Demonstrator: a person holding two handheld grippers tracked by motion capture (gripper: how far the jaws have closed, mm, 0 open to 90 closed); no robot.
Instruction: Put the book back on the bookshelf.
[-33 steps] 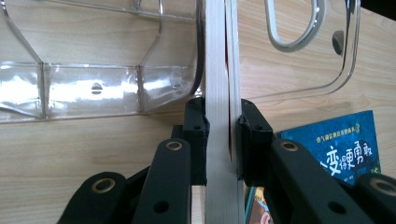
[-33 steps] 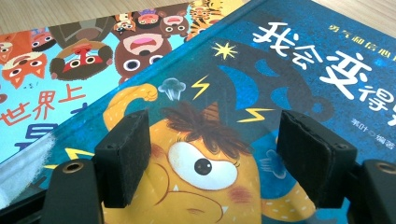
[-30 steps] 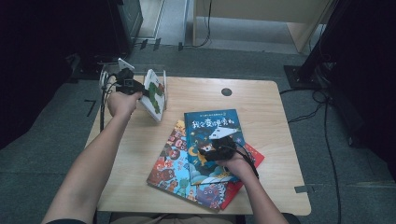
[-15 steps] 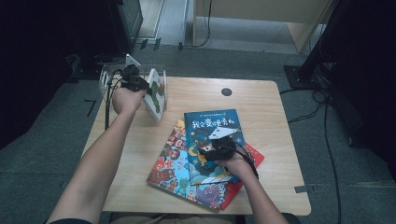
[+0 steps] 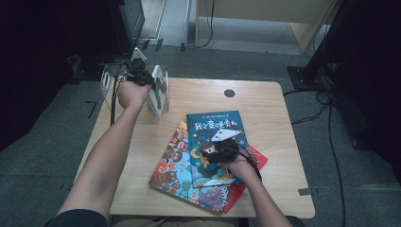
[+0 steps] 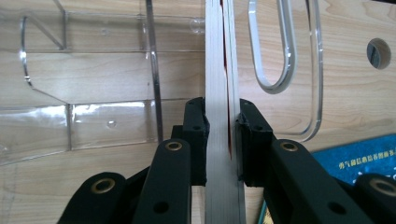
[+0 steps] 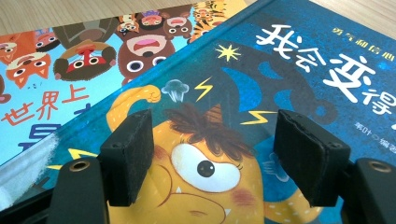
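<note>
A thin picture book (image 5: 158,92) stands upright at the table's far left, and my left gripper (image 5: 137,78) is shut on it. In the left gripper view the pads of that gripper (image 6: 223,116) press both sides of the book's white page edge (image 6: 217,70), in front of a clear acrylic rack (image 6: 93,126). My right gripper (image 5: 215,151) rests over a blue book (image 5: 215,125) near the table's middle. Its jaws (image 7: 215,140) stand open just above the blue cover (image 7: 289,70), gripping nothing.
The blue book tops a stack with a colourful animal-face book (image 5: 172,163) and a red one (image 5: 255,158) below. The clear rack (image 5: 106,80) sits at the far left corner of the wooden table (image 5: 265,109). A round cable hole (image 5: 229,93) lies at the far edge.
My left hand has carried the upright book a little to the right and farther away, closer to the clear rack. The right hand has stayed on the blue book.
</note>
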